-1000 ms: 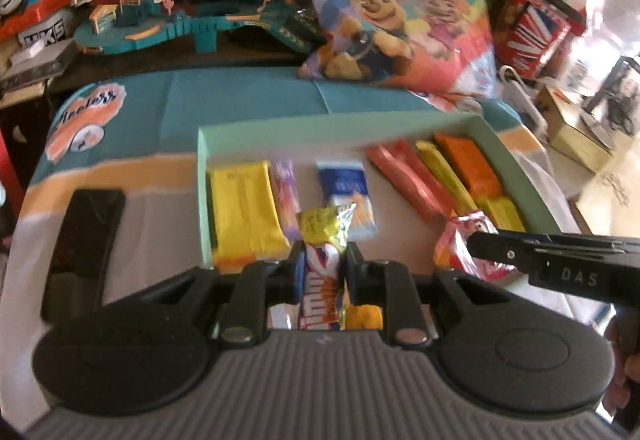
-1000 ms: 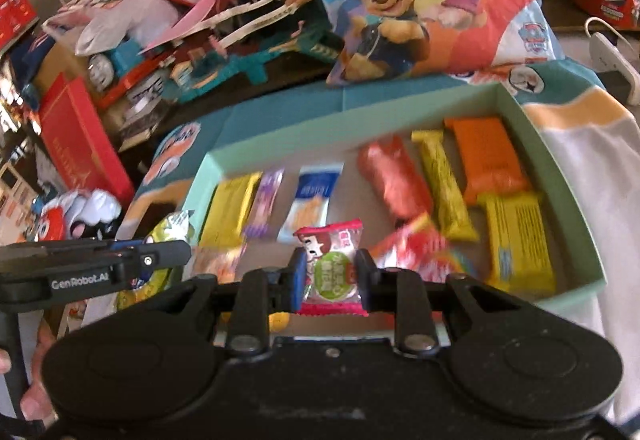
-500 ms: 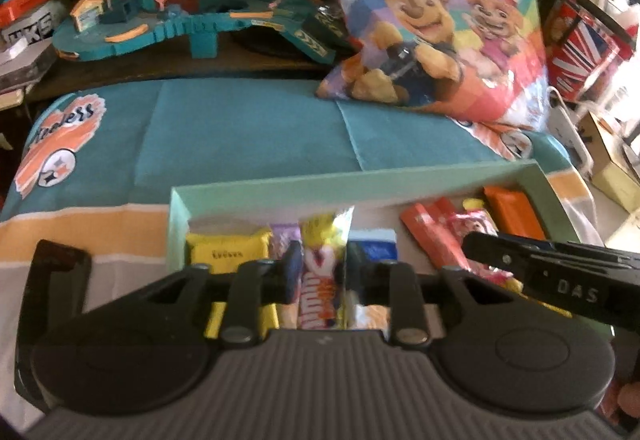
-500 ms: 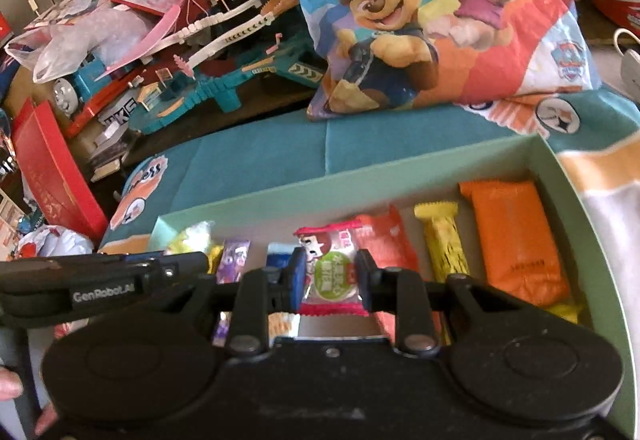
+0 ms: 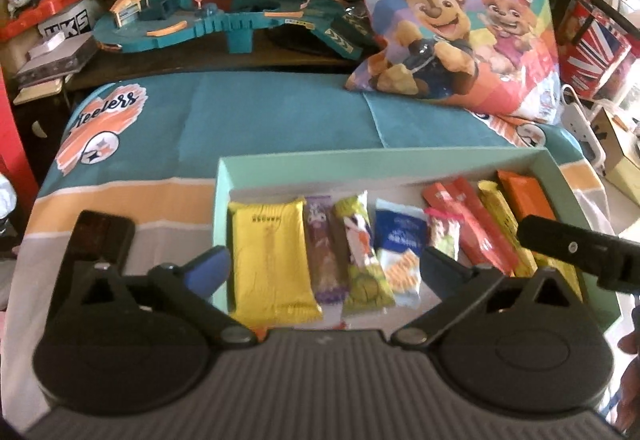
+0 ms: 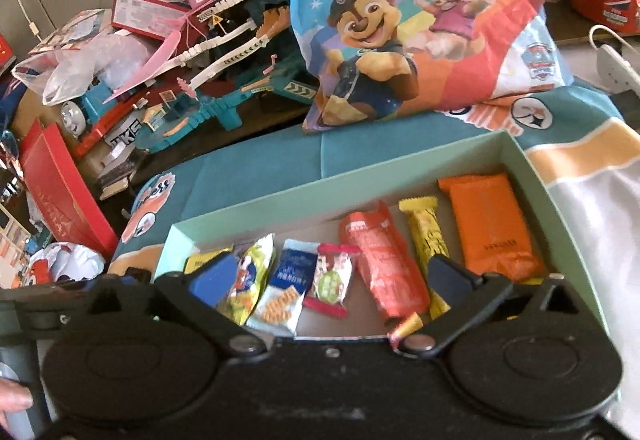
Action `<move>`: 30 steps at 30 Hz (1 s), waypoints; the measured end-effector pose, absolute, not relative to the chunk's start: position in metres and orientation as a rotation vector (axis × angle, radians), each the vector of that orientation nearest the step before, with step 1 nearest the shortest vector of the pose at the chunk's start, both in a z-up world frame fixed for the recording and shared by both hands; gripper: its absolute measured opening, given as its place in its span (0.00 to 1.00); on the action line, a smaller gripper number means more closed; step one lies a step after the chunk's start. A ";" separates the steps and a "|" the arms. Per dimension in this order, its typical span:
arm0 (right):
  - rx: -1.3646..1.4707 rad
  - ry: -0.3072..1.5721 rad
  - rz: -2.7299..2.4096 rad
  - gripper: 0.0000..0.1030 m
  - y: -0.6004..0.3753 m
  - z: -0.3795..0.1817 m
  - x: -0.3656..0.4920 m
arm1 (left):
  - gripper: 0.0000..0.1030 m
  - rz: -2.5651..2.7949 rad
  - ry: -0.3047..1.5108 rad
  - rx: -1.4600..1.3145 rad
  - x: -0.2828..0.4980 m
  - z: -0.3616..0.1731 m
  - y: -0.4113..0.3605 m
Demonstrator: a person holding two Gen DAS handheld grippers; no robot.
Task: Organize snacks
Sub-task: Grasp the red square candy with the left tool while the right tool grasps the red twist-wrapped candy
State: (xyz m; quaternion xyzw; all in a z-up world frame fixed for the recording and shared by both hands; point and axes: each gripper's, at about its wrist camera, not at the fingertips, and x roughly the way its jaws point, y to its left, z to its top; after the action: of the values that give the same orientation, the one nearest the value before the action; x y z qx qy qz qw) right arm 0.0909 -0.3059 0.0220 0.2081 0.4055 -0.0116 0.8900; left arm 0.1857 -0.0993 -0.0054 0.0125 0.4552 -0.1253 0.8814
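A mint-green box [image 5: 360, 163] [image 6: 320, 195] holds a row of snack packets. My left gripper [image 5: 324, 264] hovers over its near left part, jaws opening wide, pads touching nothing. Below it lie a yellow packet [image 5: 268, 260], a purple bar [image 5: 320, 252] and a yellow-green packet [image 5: 360, 252]. My right gripper [image 6: 332, 276] is also opening, above a small pink-green packet [image 6: 332, 280] that lies free beside a blue-white packet [image 6: 286, 288]. To the right lie a red packet [image 6: 384, 264], a yellow bar [image 6: 426, 236] and an orange packet [image 6: 488, 224].
A big cartoon-dog snack bag [image 5: 452, 19] leans behind the box on the teal cloth. A toy track set [image 5: 200, 11] fills the back left. A black flat device [image 5: 100, 236] lies left of the box. A red carton [image 6: 60, 191] stands at the left.
Both grippers were shut on packets and have spread wide. The yellow-green packet and the pink-green packet now lie in the box's row. Both hands moved forward over the box.
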 end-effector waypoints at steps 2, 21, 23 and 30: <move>0.429 0.837 -0.025 1.00 -0.305 0.027 0.079 | 1.00 -0.263 0.948 0.031 0.174 -0.002 -0.097; 0.457 0.904 -0.078 1.00 -0.307 0.016 -0.040 | 1.00 -0.245 1.119 -0.005 0.039 -0.046 -0.047; 0.466 0.924 -0.070 1.00 -0.304 0.009 -0.044 | 1.00 -0.241 1.153 0.006 0.032 -0.057 -0.049; 0.433 0.986 -0.033 0.77 -0.284 -0.008 -0.043 | 1.00 -0.226 1.174 0.060 0.034 -0.075 -0.078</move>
State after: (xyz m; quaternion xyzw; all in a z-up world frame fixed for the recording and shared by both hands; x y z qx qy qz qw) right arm -0.0427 -0.2838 -0.0084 0.2061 0.4697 -0.0160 0.8583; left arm 0.0336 -0.0778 -0.0750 0.0284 0.5524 -0.1066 0.8262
